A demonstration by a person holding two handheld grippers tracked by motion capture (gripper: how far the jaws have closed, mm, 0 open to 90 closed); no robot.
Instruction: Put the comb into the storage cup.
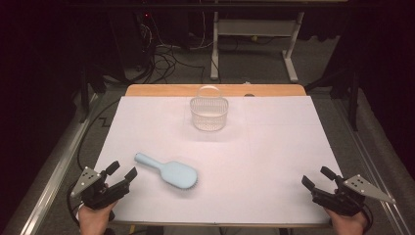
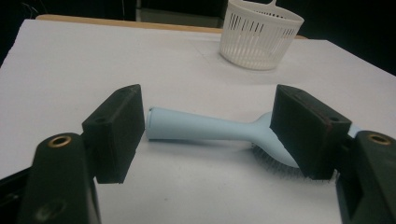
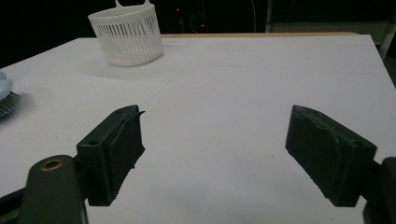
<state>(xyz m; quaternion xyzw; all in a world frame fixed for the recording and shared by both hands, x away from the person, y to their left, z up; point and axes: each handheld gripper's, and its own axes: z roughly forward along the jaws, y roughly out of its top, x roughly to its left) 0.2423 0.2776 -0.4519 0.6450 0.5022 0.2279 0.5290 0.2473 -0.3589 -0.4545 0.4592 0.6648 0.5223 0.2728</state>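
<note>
So here both sets of tongs sit down at the near edge of the tabletop (image 1: pixel 274 147), which has a white sheet over it with a strip of wood showing along the far edge. The left tongs (image 1: pixel 122 172) are at the near left corner, held in the person's left hand (image 1: pixel 93 218), jaws spread wide apart with nothing between them. They're aimed at a light blue hairbrush (image 1: pixel 169 171) lying flat just beside them, handle end nearest the tongs and the head farther toward the middle of the tabletop, bristles down. In the left gripper view the brush handle (image 2: pixel 201 129) lines up in the gap between the two black jaws, but it sits a bit beyond them and isn't touched. The right tongs (image 1: pixel 318 178) are at the near right corner in the right hand (image 1: pixel 350 223), also gaping open and empty, well apart from the brush, with bare white sheet ahead of them. A white slotted basket (image 1: pixel 209 113) with a loop handle stands upright near the far middle of the tabletop, well apart from the brush and both tongs. The right gripper view catches the brush head's edge (image 3: pixel 7 95) at far left and the basket (image 3: pixel 127 39) up top.
</note>
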